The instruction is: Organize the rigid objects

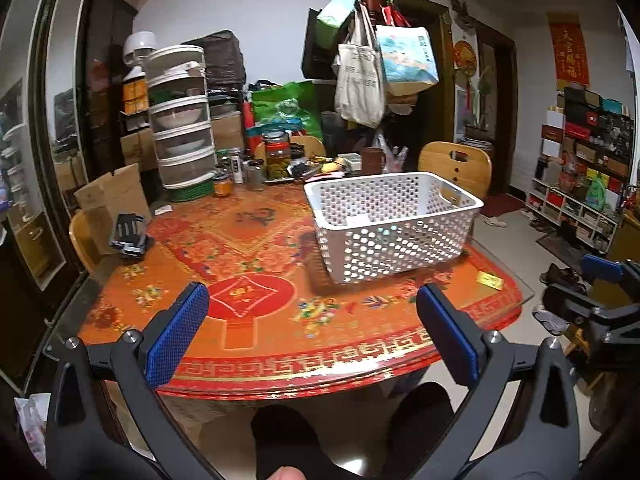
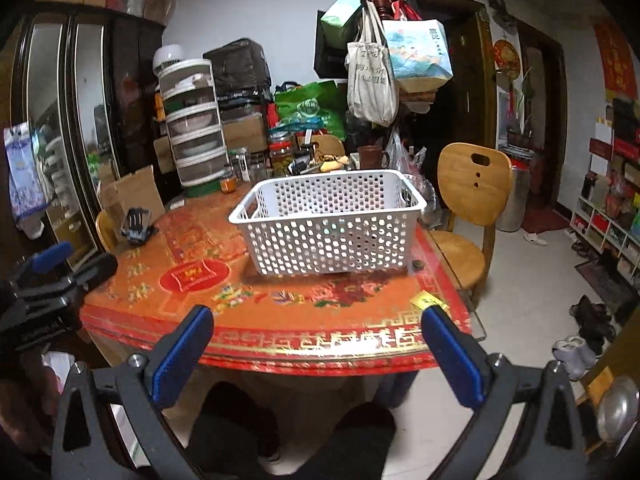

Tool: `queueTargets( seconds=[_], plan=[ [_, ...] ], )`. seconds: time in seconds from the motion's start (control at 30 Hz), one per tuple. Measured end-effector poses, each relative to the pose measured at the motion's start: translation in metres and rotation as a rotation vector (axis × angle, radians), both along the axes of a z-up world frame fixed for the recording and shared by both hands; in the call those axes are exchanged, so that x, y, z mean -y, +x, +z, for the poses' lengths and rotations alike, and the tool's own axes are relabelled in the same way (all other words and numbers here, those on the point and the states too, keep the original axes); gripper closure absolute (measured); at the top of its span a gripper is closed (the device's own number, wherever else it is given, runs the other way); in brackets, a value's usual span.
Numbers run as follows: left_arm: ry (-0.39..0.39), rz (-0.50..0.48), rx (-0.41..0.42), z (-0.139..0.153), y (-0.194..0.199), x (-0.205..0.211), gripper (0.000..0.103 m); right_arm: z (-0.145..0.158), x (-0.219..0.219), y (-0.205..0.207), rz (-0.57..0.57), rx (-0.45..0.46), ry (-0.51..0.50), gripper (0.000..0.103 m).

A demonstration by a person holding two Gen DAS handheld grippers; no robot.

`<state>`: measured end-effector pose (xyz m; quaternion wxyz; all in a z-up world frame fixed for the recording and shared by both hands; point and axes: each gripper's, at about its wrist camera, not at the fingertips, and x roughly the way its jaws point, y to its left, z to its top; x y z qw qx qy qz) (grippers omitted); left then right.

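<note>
Table [image 1: 256, 344]: round, red-orange floral cover. On it: white perforated basket [image 1: 394, 226] right of centre; yellow tag [image 1: 489, 280] near right edge; black holder [image 1: 129, 232] at left; tiered container [image 1: 182, 120], jars [image 1: 277, 154] and clutter along far side

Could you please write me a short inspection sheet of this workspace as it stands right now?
Surface: round table under a red-orange floral cover.
Job's things: white perforated basket on the table; contents hard to tell. Small yellow item near the right edge.
Clutter: jars, stacked food covers and a brown mug at the far side; black device at left.
Grippers: left tool and right tool open, holding nothing.
Cables: nothing seen.
Surroundings: wooden chair, coat rack with bags.
</note>
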<state>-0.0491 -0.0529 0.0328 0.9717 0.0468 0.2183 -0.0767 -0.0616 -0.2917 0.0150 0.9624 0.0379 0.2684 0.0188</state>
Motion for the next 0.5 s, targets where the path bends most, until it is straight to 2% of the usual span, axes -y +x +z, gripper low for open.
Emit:
queueTargets(
  seconds=[0.2, 0.5],
  plan=[
    [-0.006, 0.015, -0.014, 0.006, 0.014, 0.007, 0.001, -0.002, 0.009, 0.005, -0.002, -0.011, 0.028, 0.0],
    [-0.02, 0.027, -0.044, 0.005, 0.03, 0.004, 0.001, -0.003, 0.005, 0.01, 0.014, -0.023, 0.018, 0.0]
  ],
)
